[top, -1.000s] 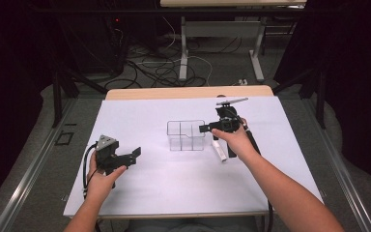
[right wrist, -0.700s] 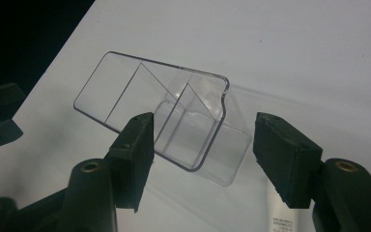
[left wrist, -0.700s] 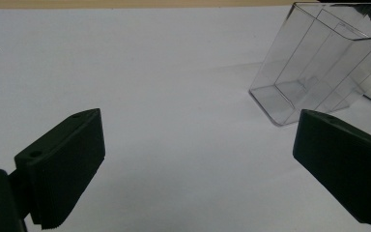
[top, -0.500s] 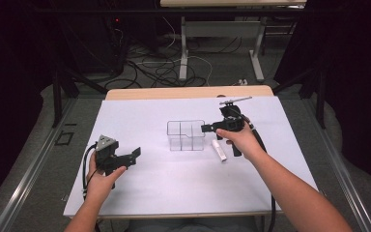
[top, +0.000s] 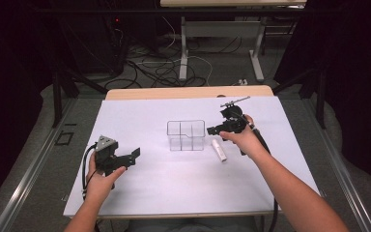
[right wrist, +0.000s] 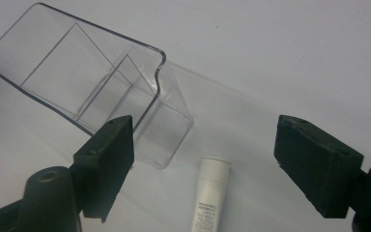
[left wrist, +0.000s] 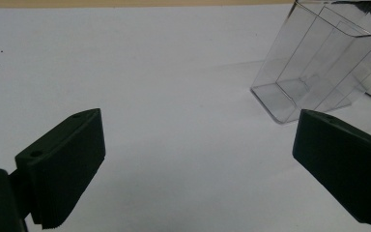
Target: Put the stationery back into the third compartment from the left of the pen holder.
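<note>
The table (top: 140, 193) wears a smooth, matte white sheet with a wooden strip showing at the far edge – a plain backdrop, I'd guess, so small stuff stands out. Mid-table sits a clear plastic organizer (top: 186, 135), thin glossy walls splitting it into compartments, open top ready for loading. The right gripper (top: 216, 129) hovers just right of it, jaws just been opening, nothing between them. The left gripper (top: 131, 157) waits spread near the left edge. The white tube (top: 218, 150) – slim, cylindrical, printed label – lies flat beside the organizer's right side.
</note>
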